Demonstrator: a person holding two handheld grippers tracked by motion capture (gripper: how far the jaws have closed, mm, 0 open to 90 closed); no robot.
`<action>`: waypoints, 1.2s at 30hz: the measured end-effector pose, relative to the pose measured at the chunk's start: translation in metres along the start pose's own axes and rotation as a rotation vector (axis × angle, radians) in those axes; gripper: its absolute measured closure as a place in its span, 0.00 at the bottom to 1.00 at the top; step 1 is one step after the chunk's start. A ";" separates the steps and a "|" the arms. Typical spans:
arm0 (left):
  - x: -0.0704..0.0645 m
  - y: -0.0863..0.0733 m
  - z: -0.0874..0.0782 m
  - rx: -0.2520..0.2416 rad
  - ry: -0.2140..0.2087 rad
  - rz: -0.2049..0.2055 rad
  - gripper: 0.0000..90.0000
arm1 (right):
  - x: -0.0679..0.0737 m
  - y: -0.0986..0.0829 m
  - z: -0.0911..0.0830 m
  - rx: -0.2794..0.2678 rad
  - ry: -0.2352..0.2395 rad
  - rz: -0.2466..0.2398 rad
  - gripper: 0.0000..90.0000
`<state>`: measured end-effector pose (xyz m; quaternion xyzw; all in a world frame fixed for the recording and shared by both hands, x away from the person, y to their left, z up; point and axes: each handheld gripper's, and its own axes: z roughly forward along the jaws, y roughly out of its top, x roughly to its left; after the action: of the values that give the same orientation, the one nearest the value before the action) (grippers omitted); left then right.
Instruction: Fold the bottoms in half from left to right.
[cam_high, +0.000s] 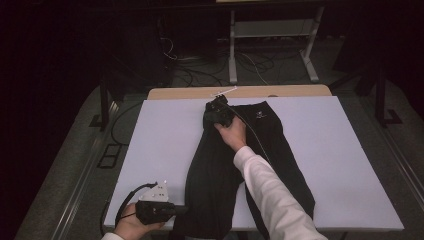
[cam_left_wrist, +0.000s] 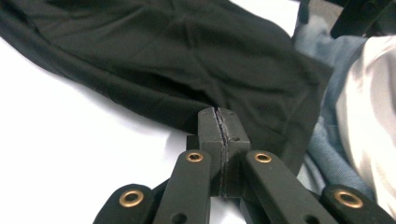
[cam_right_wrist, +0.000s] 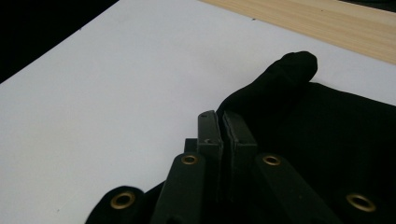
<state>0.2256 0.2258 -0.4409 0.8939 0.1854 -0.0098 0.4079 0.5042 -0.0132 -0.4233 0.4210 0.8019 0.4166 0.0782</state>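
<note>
Bearing small white logo (cam_high: 260, 115): black trousers (cam_high: 220, 170)

The left gripper (cam_high: 184, 210) is a matte black plastic block carrying a grey three-cornered plate on top, with a black cable looping out behind it. Its two flat black jaws ride on black link arms set with brass-ringed rivets. The right gripper (cam_high: 214, 111) looks alike. A long white sleeve (cam_high: 272, 195) covers the right arm.

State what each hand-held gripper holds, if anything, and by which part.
Left hand-held gripper: shut at the near hem of the black trousers. Right hand-held gripper: shut at their far waistband corner. Whether cloth lies between either pair of jaws cannot be told.
</note>
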 end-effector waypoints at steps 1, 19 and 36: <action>-0.001 0.002 0.000 -0.005 -0.008 0.001 0.99 | 0.000 0.000 -0.001 -0.001 0.000 0.001 0.94; -0.015 0.031 0.011 -0.100 -0.106 0.028 0.99 | -0.006 0.005 -0.018 -0.016 0.002 0.007 0.94; -0.026 0.061 0.038 -0.151 -0.179 0.056 0.99 | -0.030 -0.003 -0.042 -0.029 -0.020 0.047 0.94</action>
<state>0.2277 0.1532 -0.4171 0.8610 0.1235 -0.0642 0.4891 0.5013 -0.0617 -0.4049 0.4428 0.7848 0.4257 0.0826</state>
